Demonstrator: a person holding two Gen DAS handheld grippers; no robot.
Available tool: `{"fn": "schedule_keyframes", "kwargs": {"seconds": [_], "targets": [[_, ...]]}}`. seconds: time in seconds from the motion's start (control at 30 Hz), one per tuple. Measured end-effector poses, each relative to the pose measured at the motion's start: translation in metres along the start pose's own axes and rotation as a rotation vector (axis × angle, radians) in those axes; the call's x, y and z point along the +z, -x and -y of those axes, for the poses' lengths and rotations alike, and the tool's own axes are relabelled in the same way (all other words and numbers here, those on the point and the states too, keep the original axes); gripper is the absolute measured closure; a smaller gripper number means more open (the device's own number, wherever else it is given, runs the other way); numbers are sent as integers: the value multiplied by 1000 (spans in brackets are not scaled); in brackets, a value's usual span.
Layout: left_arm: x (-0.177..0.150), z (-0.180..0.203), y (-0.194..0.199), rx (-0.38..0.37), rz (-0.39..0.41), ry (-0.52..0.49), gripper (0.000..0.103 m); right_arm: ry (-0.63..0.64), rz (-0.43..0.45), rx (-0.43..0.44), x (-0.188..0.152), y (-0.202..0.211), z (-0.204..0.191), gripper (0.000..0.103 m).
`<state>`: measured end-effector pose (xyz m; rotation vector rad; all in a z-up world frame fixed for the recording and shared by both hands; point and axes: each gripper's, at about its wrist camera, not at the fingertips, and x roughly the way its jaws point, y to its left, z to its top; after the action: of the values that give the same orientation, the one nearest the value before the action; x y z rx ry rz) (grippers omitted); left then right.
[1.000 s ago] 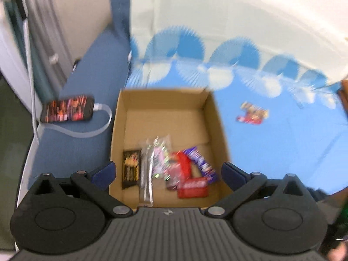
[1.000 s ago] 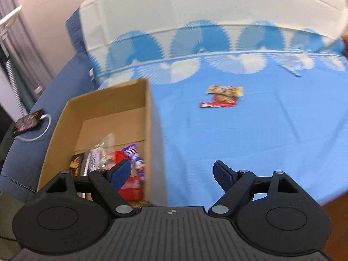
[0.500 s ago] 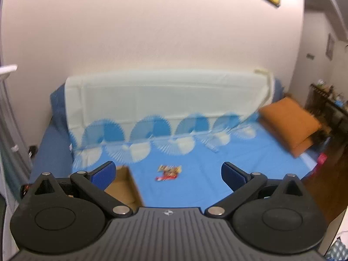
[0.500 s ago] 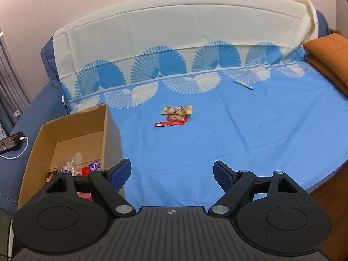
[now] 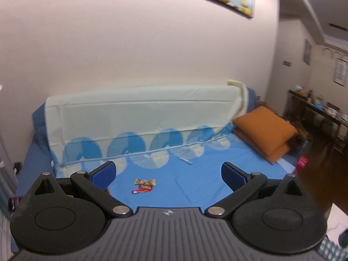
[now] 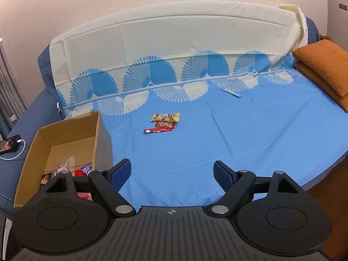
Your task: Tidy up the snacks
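Three snack packets lie together on the blue sheet: a yellow packet [image 6: 164,117], a small red packet [image 6: 165,124] and a long red bar [image 6: 157,130]. In the left wrist view the same snack cluster [image 5: 143,186] sits far ahead. An open cardboard box [image 6: 65,139] at the left holds several snacks [image 6: 71,169]. A thin white-and-blue stick packet [image 6: 231,92] lies near the backrest. My right gripper [image 6: 171,173] is open and empty, well short of the cluster. My left gripper [image 5: 168,174] is open and empty, raised high and far back.
An orange cushion [image 6: 324,65] rests at the right end of the sofa. A phone on a white cable [image 6: 9,144] lies on the dark blue arm at the left. A cluttered side table [image 5: 322,111] stands at the far right of the room.
My left gripper has lifted away from above the box and tilted up, now taking in the whole sofa and wall. My right gripper has pulled back, so the box and snacks look farther away.
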<state>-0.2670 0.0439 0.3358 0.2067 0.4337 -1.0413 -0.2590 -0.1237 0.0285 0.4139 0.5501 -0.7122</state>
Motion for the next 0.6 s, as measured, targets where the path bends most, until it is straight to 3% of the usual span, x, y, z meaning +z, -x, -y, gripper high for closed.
{"fn": "schedule_keyframes", "kwargs": {"seconds": [0.1, 0.2, 0.37, 0.6], "targets": [[-8, -3, 0, 12, -6, -4, 0, -10, 20, -3, 0, 6, 4, 19], [-11, -14, -7, 16, -53, 53, 0, -18, 23, -6, -2, 7, 9, 19], [-6, -8, -5, 6, -12, 23, 0, -19, 21, -9, -4, 7, 12, 18], [7, -2, -43, -27, -67, 43, 0, -36, -11, -31, -4, -11, 24, 19]]}}
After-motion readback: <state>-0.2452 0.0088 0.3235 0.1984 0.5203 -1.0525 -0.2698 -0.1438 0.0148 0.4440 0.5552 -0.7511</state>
